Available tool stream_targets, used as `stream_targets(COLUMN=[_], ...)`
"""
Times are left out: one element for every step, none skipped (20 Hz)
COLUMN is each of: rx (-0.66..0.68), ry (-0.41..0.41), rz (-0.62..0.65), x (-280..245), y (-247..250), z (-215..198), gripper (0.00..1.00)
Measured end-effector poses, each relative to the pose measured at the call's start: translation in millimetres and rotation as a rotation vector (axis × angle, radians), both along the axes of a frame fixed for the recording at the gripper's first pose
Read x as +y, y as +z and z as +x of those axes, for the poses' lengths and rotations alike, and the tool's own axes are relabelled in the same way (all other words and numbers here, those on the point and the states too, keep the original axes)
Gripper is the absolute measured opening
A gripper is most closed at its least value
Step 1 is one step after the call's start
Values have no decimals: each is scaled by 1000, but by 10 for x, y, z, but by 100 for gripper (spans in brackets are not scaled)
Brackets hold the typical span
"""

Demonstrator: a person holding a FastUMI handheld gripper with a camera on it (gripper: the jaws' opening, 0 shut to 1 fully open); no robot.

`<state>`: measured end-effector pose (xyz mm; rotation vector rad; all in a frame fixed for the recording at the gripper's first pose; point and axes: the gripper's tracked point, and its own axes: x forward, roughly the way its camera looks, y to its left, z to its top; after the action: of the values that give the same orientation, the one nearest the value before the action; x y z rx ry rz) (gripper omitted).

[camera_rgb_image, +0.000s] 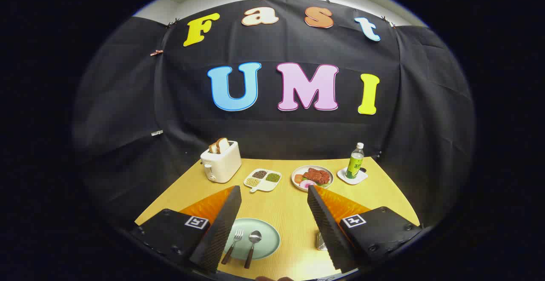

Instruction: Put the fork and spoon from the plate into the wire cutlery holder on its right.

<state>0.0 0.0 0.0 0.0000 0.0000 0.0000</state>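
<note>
Claw (272, 225) spread wide above the yellow desk (289, 208), gripping nothing. Fork (233, 243) and spoon (252, 245) side by side on the pale green plate (268, 238), between the fingers and nearer the left one, handles toward the camera. Shiny holder (321, 241) just right of the plate, mostly hidden behind the right finger; toaster (220, 162), snack tray (262, 179), food plate (312, 177) and bottle (355, 161) well beyond.

Wire cutlery holder (322, 241) mostly hidden behind the right finger of the gripper (272, 230), only a sliver of metal visible beside it. Pale green plate (268, 235) partly covered on its left by the left finger. Contents of the divided dish (262, 180) beyond the fingers too small to identify. Bottle (355, 161) label unreadable.
</note>
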Motion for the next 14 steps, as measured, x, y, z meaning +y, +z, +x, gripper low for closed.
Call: stream_targets(rx=[1,4,6,4,1,1,2,3,6,10,16,23,30,38], ry=[8,11,11,12,11,7,3,1,-4,-13,-23,-33,-41,-41], rz=[-2,-10,-21,-28,-33,-35,-35,-32,-27,-21,-16,-10,-3,0], x=[31,36,36,52,59,59,52,44,34,2,-37,-78,-108,-118], y=[-10,-28,-37,-48,-45,-57,-58,-67,-68,-81,-106,-134,-169,-223], z=[2,7,13,8,10,9,9,4,-8,-10,-4,1,14,36], gripper=[97,97,97,97,97,97,97,97,97,97,97,97,97,97])
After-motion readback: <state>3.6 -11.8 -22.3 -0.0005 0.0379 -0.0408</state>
